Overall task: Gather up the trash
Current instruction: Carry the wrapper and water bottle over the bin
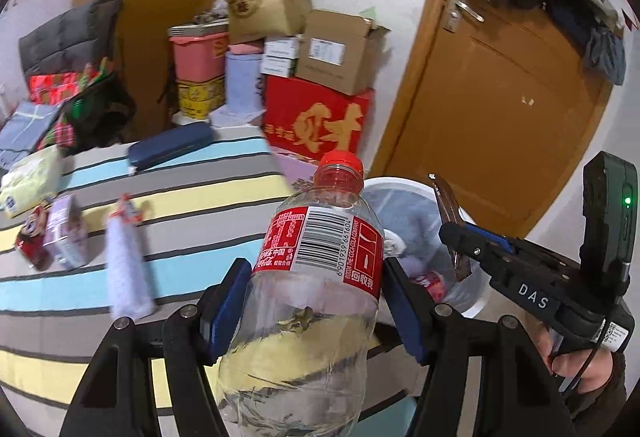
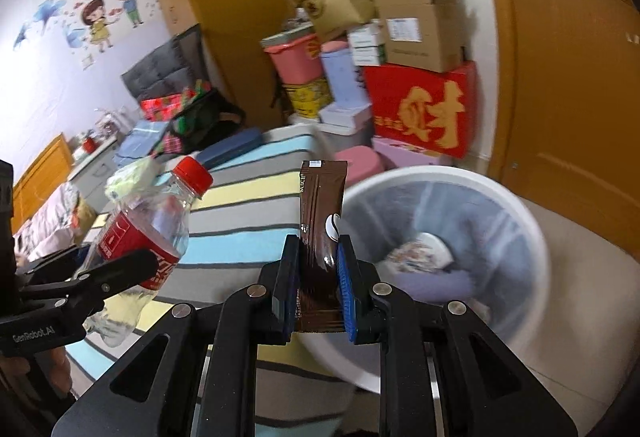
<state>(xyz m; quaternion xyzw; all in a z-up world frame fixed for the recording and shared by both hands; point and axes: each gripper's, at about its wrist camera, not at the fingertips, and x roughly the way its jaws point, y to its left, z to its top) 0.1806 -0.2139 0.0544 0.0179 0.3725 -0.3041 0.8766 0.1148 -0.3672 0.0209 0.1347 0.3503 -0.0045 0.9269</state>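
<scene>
My left gripper (image 1: 316, 301) is shut on an empty clear plastic bottle (image 1: 316, 277) with a red cap and red label, held over the striped bed near the bin. The bottle also shows in the right wrist view (image 2: 140, 233). My right gripper (image 2: 318, 285) is shut on a brown coffee sachet (image 2: 320, 213), held upright at the near rim of the white trash bin (image 2: 520, 221). In the left wrist view the right gripper (image 1: 456, 233) holds the sachet (image 1: 448, 201) over the bin (image 1: 476, 301). The bin holds a paper cup and other trash.
On the striped bedspread (image 1: 192, 197) lie a small carton (image 1: 66, 233), a red pack (image 1: 30, 241), a white wrapper (image 1: 128, 257), a tissue pack (image 1: 28, 181) and a blue case (image 1: 168, 149). Stacked boxes (image 1: 320, 117) stand behind. A wooden door (image 1: 500, 97) is at right.
</scene>
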